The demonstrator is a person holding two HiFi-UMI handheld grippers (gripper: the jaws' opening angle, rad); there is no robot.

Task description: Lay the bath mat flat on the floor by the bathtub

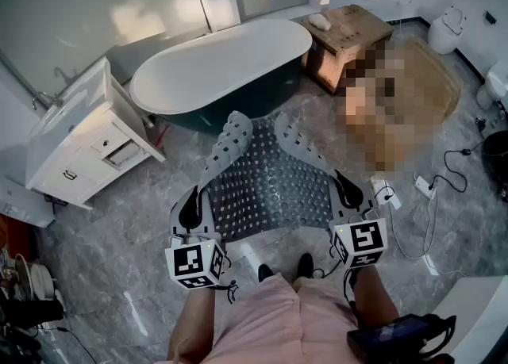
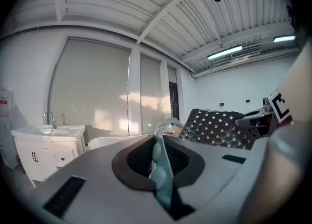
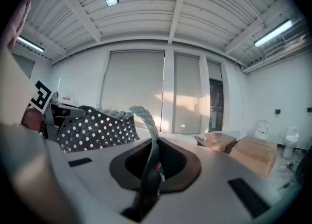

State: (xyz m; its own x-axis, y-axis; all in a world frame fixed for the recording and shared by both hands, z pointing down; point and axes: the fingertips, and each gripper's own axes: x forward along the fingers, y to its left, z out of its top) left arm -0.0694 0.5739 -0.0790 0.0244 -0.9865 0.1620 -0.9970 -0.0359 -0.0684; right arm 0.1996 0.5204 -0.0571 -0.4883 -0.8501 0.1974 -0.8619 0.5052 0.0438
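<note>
One grey perforated rubber bath mat (image 1: 266, 184), we held it spread before one white oval bathtub (image 1: 222, 65), over the grey marble floor (image 1: 119, 275), left claw (image 1: 190, 210) and right claw (image 1: 347, 192) each pinching one near corner.

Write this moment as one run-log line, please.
left tongs: shut on bath mat | right tongs: shut on bath mat | bath mat: lifted, not flat | bathtub: beyond it

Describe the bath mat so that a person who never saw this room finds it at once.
Start at the white bathtub. Just in front of it, the bath mat stretches between the left hand-held gripper and the right hand-held gripper, each shut on a near corner. It alone is grey, full of small holes, with far corners curled.
</note>
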